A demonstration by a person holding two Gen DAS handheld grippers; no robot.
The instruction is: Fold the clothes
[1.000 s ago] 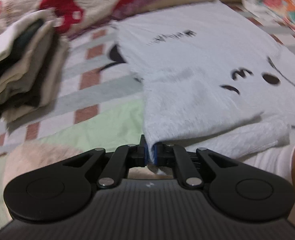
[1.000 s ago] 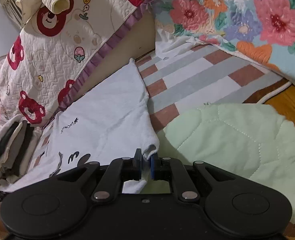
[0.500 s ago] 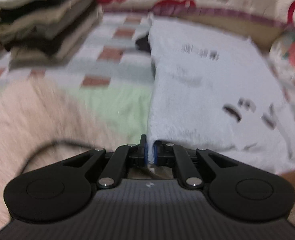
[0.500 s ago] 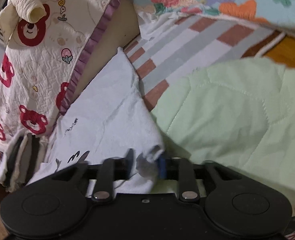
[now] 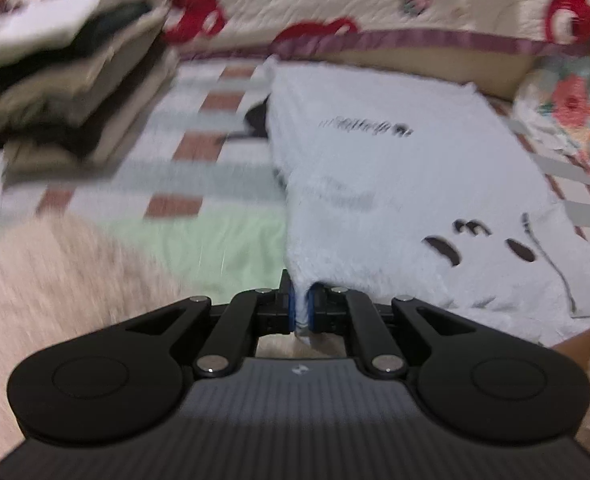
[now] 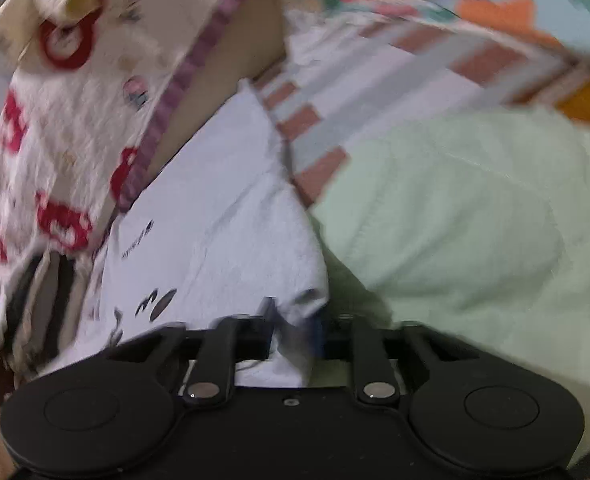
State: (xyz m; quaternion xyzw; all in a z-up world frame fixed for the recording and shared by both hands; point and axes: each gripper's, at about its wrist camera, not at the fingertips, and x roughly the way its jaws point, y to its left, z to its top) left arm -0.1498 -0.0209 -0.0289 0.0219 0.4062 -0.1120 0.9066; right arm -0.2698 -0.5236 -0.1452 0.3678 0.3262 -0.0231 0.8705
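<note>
While the left gripper (image 5: 302, 307) pinches a near corner of the shirt (image 5: 395, 184) tight between its blue pads, the right gripper (image 6: 295, 334) stands spread, with the other near corner lying loose between its fingers. White and fuzzy, with black print and a line of small black lettering, the shirt lies folded on a striped blanket (image 5: 199, 176), its near edge over a green mat (image 6: 475, 220). A stack of folded clothes (image 5: 67, 76) sits to its left.

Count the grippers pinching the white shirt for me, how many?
2: the left gripper clamps the white shirt at its near edge; the right gripper has a corner between its jaws.
</note>
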